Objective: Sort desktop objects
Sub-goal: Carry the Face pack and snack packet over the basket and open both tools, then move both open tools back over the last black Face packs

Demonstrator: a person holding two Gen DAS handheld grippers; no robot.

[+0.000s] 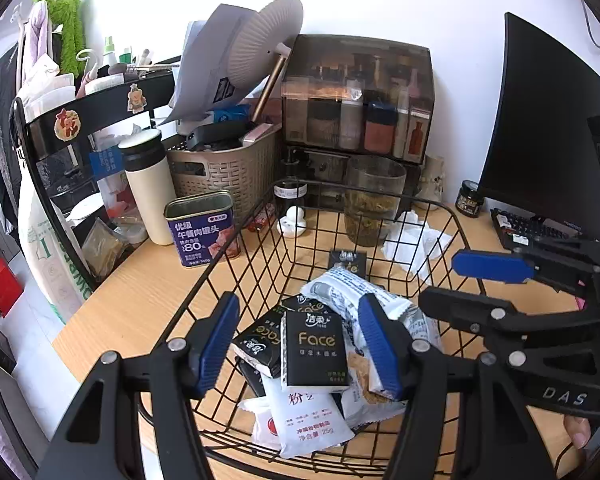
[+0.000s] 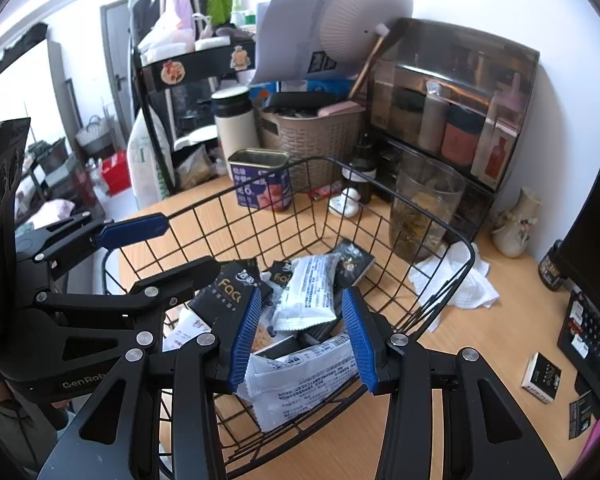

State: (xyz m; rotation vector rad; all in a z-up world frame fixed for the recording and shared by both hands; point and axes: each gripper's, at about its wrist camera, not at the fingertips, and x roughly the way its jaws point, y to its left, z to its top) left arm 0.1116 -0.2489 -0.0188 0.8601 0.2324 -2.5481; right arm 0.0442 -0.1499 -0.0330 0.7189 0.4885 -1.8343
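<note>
A black wire basket [image 1: 236, 239] [image 2: 204, 203] stands on the wooden desk, holding black "Face" tissue packs, white snack packets and a white sachet [image 1: 308, 416]. My left gripper [image 1: 298, 320] hangs open over the basket; an upright Face pack [image 1: 314, 348] lies between its blue pads without touching them. My right gripper [image 2: 300, 296] is open too, its pads on either side of a white snack packet [image 2: 300, 380] that rests in the basket. Each gripper shows in the other view, left [image 2: 190, 244] and right [image 1: 440, 278], with nothing held.
Behind the basket are a blue luncheon-meat can [image 1: 202, 232], a white thermos [image 1: 146, 184], a woven basket [image 1: 224, 168], a glass jar [image 1: 374, 204] and a cosmetics organiser [image 1: 360, 96]. Crumpled tissue [image 2: 460, 280], a small box [image 2: 540, 376], a keyboard [image 1: 532, 228] and a monitor [image 1: 548, 120] are to the right.
</note>
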